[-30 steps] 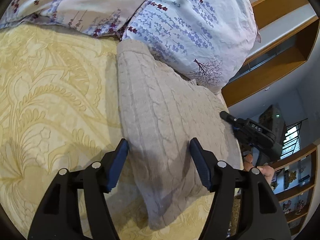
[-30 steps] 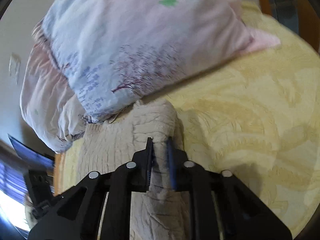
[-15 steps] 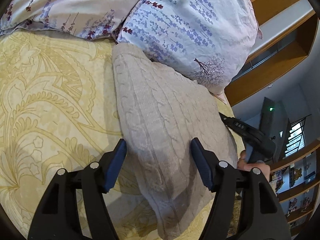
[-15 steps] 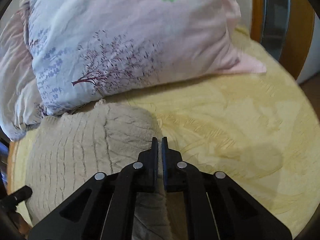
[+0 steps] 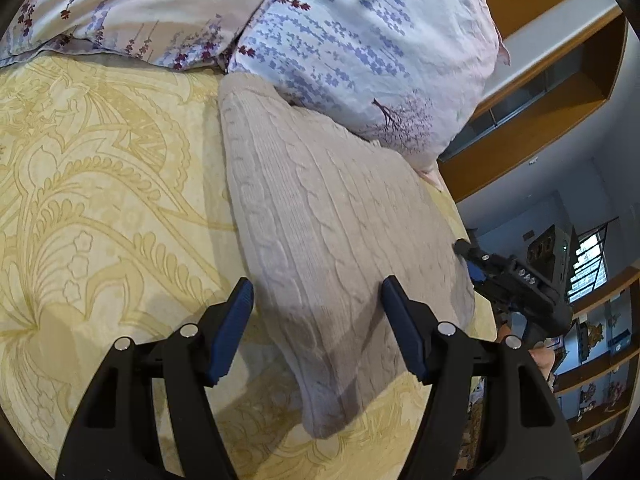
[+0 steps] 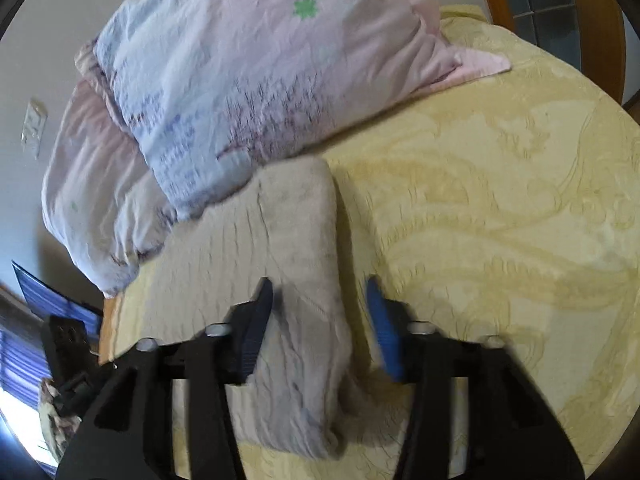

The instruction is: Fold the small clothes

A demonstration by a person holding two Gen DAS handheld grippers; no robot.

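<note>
From the left wrist we see the left tongs (image 5: 316,312) released, hovering over the near end of the folded sweater (image 5: 320,216), which lies on the bed (image 5: 100,200) with its 12 o'clock end against a pillow (image 5: 360,40). From the right wrist, the right tongs (image 6: 318,320) have just been opening, released astride the sweater's (image 6: 296,240) right fold.

Soft daylight fills both fisheye views, and a bright window (image 5: 591,267) glares far to the right of the left gripper (image 5: 317,300), whose fingers cast a dim shadow on the knit garment (image 5: 320,216) between them. That view is sharp. The right wrist view is smeared with motion blur, worst on the right gripper (image 6: 320,304) and the pillow (image 6: 256,80) beyond it, and both bend and darken toward their round edges.
</note>
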